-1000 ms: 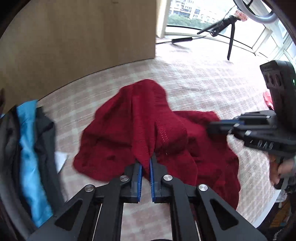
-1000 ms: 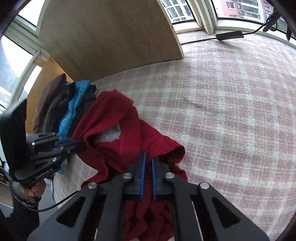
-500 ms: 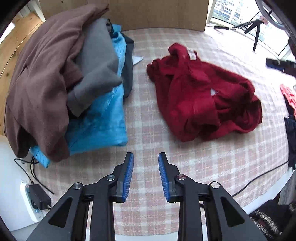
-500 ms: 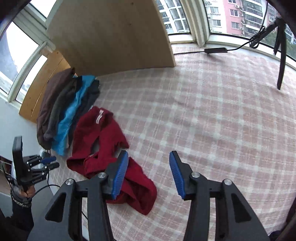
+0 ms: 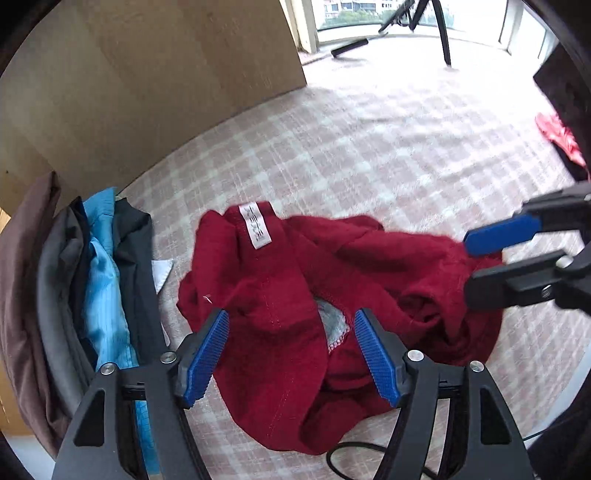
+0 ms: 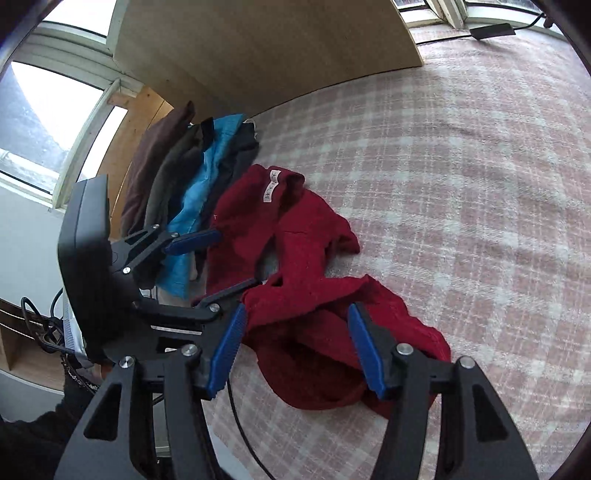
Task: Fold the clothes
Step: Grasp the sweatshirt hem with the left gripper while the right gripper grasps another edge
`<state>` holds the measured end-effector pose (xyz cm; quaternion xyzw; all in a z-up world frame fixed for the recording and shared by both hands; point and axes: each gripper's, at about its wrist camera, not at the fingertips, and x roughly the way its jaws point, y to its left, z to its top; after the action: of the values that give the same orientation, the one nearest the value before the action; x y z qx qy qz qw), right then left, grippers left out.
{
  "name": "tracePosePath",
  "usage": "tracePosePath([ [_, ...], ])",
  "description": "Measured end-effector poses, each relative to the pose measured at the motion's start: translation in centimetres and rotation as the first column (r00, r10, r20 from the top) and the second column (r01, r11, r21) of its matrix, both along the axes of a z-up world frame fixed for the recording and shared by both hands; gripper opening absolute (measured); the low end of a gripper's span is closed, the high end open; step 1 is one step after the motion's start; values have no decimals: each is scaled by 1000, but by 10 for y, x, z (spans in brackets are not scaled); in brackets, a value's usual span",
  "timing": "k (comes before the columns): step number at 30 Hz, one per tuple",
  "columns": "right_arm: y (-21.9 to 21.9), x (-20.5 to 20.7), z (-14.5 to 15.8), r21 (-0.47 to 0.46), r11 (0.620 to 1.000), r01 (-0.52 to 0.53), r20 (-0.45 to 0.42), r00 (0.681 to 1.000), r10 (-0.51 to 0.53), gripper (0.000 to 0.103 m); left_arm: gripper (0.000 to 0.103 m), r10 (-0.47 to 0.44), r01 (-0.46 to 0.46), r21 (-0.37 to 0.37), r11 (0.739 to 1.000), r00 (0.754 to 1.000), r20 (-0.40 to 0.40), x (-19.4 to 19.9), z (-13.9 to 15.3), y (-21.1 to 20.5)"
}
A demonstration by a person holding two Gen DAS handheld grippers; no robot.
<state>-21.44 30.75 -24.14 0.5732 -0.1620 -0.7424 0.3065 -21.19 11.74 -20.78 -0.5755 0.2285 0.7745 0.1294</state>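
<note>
Pink and white checked cloth (image 5: 388, 147) covered the whole work surface, running from the lower edge of both views up to a pale wooden panel (image 5: 166, 74) at the upper left and bright windows (image 6: 44, 103) beyond. A dark tripod (image 5: 424, 22) stood at the top of the left wrist view.

A crumpled red sweater (image 5: 295, 295) lay in the centre of the cloth, its white neck label (image 5: 255, 226) facing up. Just to its left sat a pile of clothes (image 5: 92, 288) in brown, grey, blue and black, cut off by the frame edge. A black cable (image 5: 354, 454) ran under the sweater's lower edge, partly hidden. A small red item (image 5: 557, 136) at the right edge was too blurred to identify.

The left gripper (image 5: 291, 350) hung low over the sweater with its blue pads wide apart, holding nothing. The right gripper (image 6: 295, 350) was likewise spread open above the sweater's lower right part.

Half a second earlier both grippers were farther back from the sweater; now both sat close over it, jaws wider.
</note>
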Motion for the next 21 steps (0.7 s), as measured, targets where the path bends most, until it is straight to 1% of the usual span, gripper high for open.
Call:
tracePosePath([
  [1,-4,1,1,31,1000,-3,-21,1000,4,57,66,-13,13,-19,1000,1000,7,3,-7,-3],
  [2,-10,-2,-1,48,999,-13,-27,1000,14,57,66,6,-6,9,1000,1000,18,2,-8,-9],
  [3,-15,-5,-4,36,999,-22,-17,1000,23,57,65,28,-29,42,999,999,32,0,-9,-16],
  [5,-26,-11,-9,1,999,-44,1,999,44,57,60,70,-77,108,991,996,60,-4,-11,-29],
  [6,-33,-15,-13,-39,997,-65,5,998,65,57,51,91,-101,140,985,993,76,-6,-12,-36],
  [7,-39,-18,-17,-61,995,-84,7,996,84,56,38,111,-125,172,977,990,92,-7,-13,-43],
  [8,-42,-19,-20,-66,994,-91,10,996,92,40,31,130,-150,203,968,986,108,-9,-14,-50],
  [9,-38,-17,-20,-71,994,-85,7,996,85,28,26,149,-175,234,956,981,126,-11,-15,-56],
  [10,-34,-16,-20,-76,994,-78,3,997,78,13,21,166,-200,263,944,976,143,-13,-16,-63],
  [11,-31,-14,-20,-82,994,-71,0,997,71,11,19,188,-218,264,940,973,133,-13,-14,-68],
  [13,-12,-13,-15,-107,994,-30,0,1000,30,8,13,216,-240,271,932,969,117,-8,-6,-78],
  [14,2,-14,-10,-124,992,0,1,1000,0,8,7,226,-249,290,924,968,112,-5,2,-83],
  [15,17,-17,-2,-140,989,35,-1,999,-35,8,4,235,-258,311,915,966,108,-1,9,-88],
  [16,34,-17,9,-151,986,74,-9,997,-77,8,4,245,-266,332,905,964,104,3,17,-94],
  [18,70,-17,31,-167,976,141,-43,988,-150,8,4,267,-270,331,904,962,55,11,34,-100],
  [19,87,-18,41,-155,973,169,-67,981,-181,8,4,269,-265,336,904,962,36,14,41,-104],
  [20,100,-21,47,-99,975,197,-99,973,-207,8,4,272,-263,339,903,962,23,14,45,-108],
  [21,112,-25,51,-8,972,235,-133,963,-234,8,5,277,-265,326,908,961,9,11,46,-112],
])
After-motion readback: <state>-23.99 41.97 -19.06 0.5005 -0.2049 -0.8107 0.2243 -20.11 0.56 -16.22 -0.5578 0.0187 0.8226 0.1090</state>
